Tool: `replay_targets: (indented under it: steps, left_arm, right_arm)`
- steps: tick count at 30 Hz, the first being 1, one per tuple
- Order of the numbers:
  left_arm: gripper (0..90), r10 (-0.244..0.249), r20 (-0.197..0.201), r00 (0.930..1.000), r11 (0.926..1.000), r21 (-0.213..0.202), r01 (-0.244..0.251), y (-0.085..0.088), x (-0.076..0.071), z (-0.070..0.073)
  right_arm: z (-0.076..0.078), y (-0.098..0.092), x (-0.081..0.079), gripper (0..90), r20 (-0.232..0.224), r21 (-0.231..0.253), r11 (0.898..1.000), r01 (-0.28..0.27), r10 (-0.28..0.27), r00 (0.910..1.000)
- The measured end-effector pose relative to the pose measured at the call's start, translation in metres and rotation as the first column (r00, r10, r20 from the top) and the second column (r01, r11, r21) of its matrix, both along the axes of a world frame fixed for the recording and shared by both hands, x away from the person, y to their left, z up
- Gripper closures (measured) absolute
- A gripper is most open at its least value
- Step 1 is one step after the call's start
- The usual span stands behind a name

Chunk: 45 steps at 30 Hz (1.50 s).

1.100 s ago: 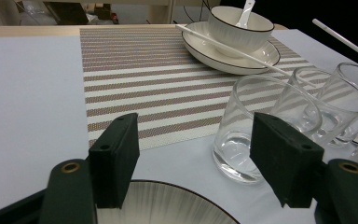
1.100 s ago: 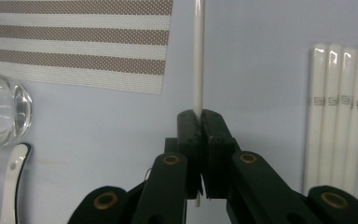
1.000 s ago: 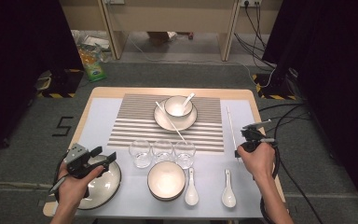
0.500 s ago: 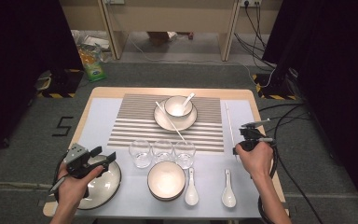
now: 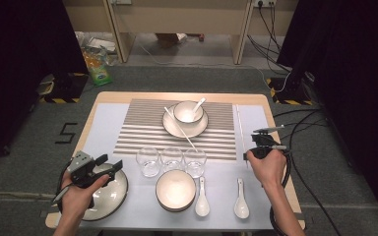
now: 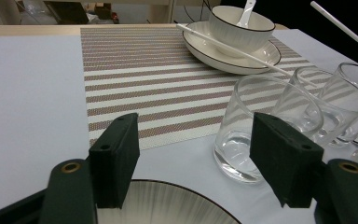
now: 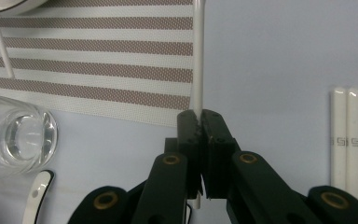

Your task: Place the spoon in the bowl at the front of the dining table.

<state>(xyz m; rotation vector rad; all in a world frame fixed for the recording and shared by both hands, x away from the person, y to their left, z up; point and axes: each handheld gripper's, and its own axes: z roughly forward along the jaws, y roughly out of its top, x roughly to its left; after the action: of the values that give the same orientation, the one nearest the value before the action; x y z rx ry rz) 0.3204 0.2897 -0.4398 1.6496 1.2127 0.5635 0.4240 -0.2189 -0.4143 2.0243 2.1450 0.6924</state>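
Note:
My right gripper (image 5: 247,155) (image 7: 200,116) is shut on a thin white chopstick (image 5: 240,129) (image 7: 198,56) at the right side of the table. The stick runs away from the jaws along the right edge of the striped mat (image 5: 142,132). At the front left, my left gripper (image 5: 110,163) (image 6: 196,154) stands open over the rim of a dark-edged plate (image 5: 113,196) (image 6: 168,205), with nothing between its pads. A second chopstick (image 5: 179,130) (image 6: 233,46) lies across the far plate (image 5: 174,127), which carries a bowl (image 5: 188,112) with a spoon in it.
Three clear glasses (image 5: 172,160) stand in a row at mid-table, the nearest glass (image 6: 247,126) just past my left jaws. A stack of bowls (image 5: 175,189) and two white spoons (image 5: 202,201) (image 5: 241,204) sit at the front. Three more white sticks (image 7: 354,135) lie right of my right gripper.

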Motion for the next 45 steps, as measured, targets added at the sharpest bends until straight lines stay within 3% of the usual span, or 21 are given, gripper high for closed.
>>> replay_targets:
  steps: [45]
  left_arm:
    - [32.4,0.005,0.004,1.0000,1.0000,-0.002,-0.005,0.002,-0.001,0.001]
  right_arm:
    - [0.010,0.016,0.005,87.4,0.112,0.043,0.999,-0.012,0.007,0.9937]
